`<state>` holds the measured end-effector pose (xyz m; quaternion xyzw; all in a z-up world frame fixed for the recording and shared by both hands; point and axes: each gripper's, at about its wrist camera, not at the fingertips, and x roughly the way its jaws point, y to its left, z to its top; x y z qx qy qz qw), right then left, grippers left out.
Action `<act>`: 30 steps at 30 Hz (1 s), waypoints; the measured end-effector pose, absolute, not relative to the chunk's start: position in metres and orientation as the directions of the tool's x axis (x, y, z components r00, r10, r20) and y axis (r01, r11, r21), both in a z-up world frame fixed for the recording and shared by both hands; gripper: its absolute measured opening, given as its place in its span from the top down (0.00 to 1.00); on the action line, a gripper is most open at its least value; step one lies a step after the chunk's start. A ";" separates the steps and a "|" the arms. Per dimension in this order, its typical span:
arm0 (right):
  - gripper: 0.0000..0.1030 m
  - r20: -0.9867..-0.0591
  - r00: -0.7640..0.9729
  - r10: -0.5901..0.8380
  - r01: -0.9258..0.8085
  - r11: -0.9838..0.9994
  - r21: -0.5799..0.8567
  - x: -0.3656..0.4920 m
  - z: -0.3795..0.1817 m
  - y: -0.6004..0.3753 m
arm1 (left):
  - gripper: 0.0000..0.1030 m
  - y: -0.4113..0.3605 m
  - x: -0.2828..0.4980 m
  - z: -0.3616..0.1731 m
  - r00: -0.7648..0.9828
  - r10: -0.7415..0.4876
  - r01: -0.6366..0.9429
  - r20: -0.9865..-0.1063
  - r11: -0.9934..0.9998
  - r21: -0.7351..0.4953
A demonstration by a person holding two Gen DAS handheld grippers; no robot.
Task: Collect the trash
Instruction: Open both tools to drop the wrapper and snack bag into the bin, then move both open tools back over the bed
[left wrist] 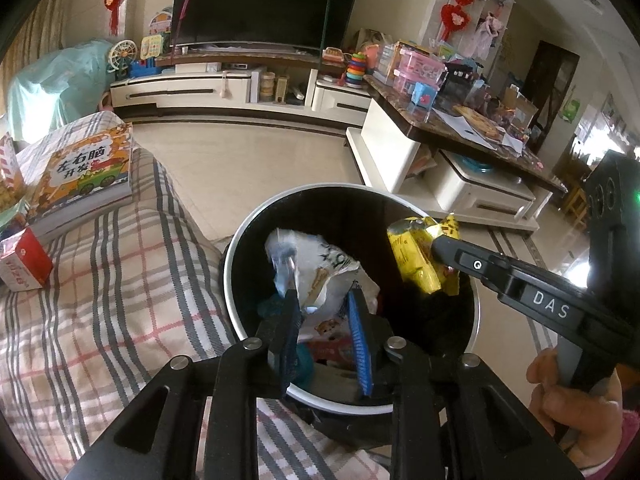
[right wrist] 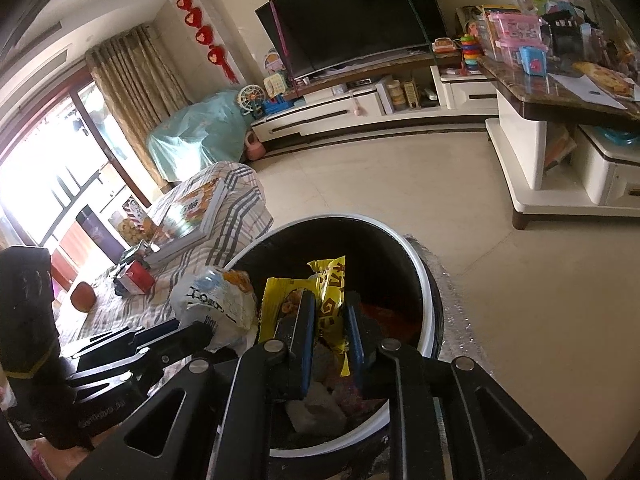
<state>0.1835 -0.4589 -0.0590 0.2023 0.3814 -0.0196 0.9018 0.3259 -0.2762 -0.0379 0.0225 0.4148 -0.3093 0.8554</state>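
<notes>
A round black bin with a white rim (left wrist: 227,268) (right wrist: 425,280) stands beside the checked sofa and holds several bits of trash. Over its mouth my left gripper (left wrist: 322,280) is shut on a crumpled white snack wrapper (left wrist: 328,264); in the right wrist view that wrapper (right wrist: 218,304) sticks up from the left gripper's tips (right wrist: 202,330). My right gripper (right wrist: 330,296) hangs over the bin with a yellow snack wrapper (right wrist: 330,280) between its pads, a thin gap showing at the right pad. From the left wrist view the yellow wrapper (left wrist: 416,256) dangles at the right gripper's tip (left wrist: 437,247).
On the checked sofa cover (left wrist: 120,300) lie a picture book (left wrist: 86,172), a small red and white box (left wrist: 24,264) and a snack box (right wrist: 134,222). A cluttered coffee table (left wrist: 448,128) stands right of the bin, with a TV unit (left wrist: 240,84) across the tiled floor.
</notes>
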 end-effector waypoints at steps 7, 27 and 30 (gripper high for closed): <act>0.45 -0.675 0.728 0.119 0.197 0.907 0.372 0.176 -0.052 -0.460 | 0.60 -0.263 0.317 -0.036 0.484 -0.511 0.536 -0.711 0.815 -0.220; 0.19 -0.635 0.724 0.268 0.076 0.885 0.459 0.161 -0.053 -0.382 | 0.50 -0.132 0.258 -0.041 0.571 -0.450 0.351 -0.686 0.890 -0.291; 0.17 -0.641 0.710 0.292 0.046 0.889 0.456 0.164 -0.056 -0.365 | 0.48 -0.114 0.250 -0.039 0.591 -0.428 0.317 -0.684 0.903 -0.291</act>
